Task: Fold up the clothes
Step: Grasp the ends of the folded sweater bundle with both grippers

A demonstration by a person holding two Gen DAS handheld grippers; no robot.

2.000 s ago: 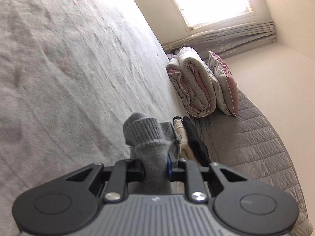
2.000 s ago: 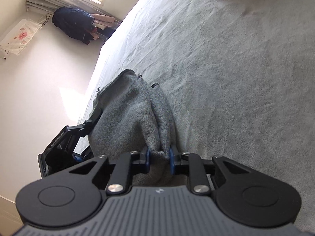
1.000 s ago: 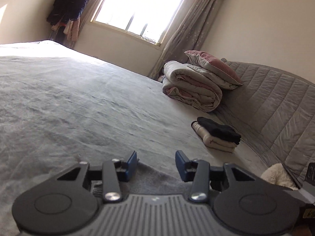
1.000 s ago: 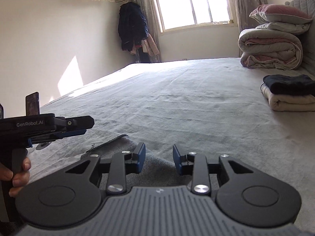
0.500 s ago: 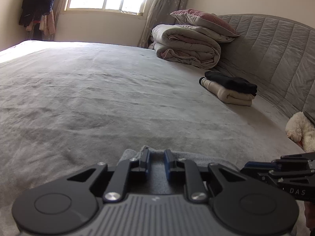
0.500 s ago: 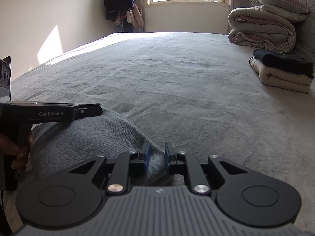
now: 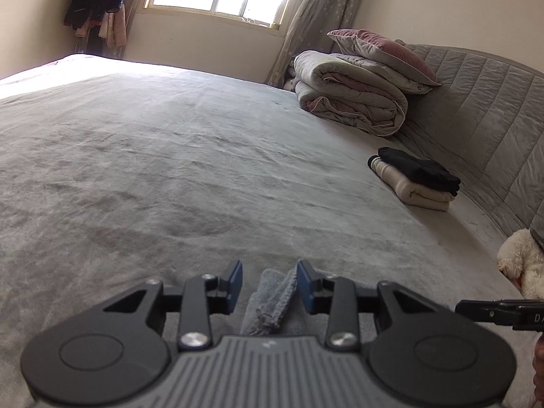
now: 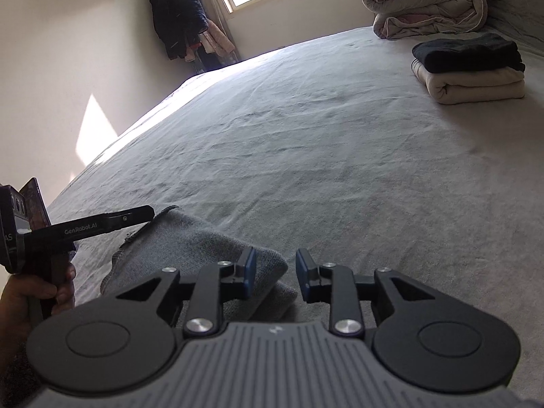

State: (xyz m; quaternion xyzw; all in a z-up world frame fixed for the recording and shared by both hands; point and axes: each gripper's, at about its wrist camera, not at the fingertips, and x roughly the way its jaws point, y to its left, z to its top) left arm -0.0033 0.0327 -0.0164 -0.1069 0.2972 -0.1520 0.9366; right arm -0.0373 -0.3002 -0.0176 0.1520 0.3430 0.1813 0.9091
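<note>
On left tongs (image 8: 149, 211) arm, "GenRobot.AI"; both tongs opening, released over grey knit (image 8: 204, 248).

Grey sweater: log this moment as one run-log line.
grey sweater: lying on bed | left gripper: opening, fabric edge between jaws | right gripper: opening, sweater corner between jaws

The left tool's body (image 7: 268, 357) hides most of the grey sweater (image 7: 272, 297).
</note>
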